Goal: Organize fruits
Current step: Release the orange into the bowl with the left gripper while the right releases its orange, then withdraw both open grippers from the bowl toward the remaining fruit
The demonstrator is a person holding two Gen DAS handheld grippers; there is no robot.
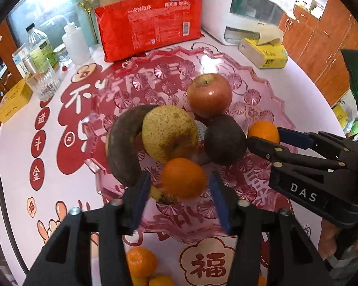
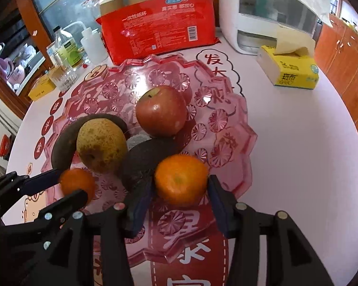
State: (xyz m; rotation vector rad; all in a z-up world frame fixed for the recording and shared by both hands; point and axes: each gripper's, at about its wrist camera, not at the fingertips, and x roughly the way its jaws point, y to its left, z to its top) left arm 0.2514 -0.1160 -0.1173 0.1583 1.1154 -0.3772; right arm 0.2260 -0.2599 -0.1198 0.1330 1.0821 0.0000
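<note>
I hold a tool in each hand over a pink cut-pattern plastic fruit tray (image 1: pixel 262 81) on the bench (image 2: pixel 298 143). My left tool (image 1: pixel 179 195) stands part open around a mandarin (image 1: pixel 183 178) that rests at the tray's near edge; I see a gap on both sides, so the pads do not press it. My right tool (image 2: pixel 179 197) likewise straddles a second mandarin (image 2: pixel 181 178) with its pads loosened; whether the right pad still brushes the peel I cannot tell.

Already in the tray are a red apple (image 1: pixel 210 95), a speckled yellow pear (image 1: pixel 169 133), a blackened banana (image 1: pixel 124 147) and a dark round fruit (image 1: pixel 225 140), all crowded together. More mandarins (image 1: pixel 140 262) wait on the bench, just outside the tray.

I judge the mandarins light, soft-skinned and ready to roll on slick plastic. I would grip across the widest part, gently, as hard pressure would bruise them.

The right tool is marked "DAS" (image 1: pixel 303 191). The table cover shows a large "福" (image 1: pixel 208 265). A red pack of paper cups (image 2: pixel 160 23) stands behind, and a yellow tissue box (image 2: pixel 291 71) sits to the right.
</note>
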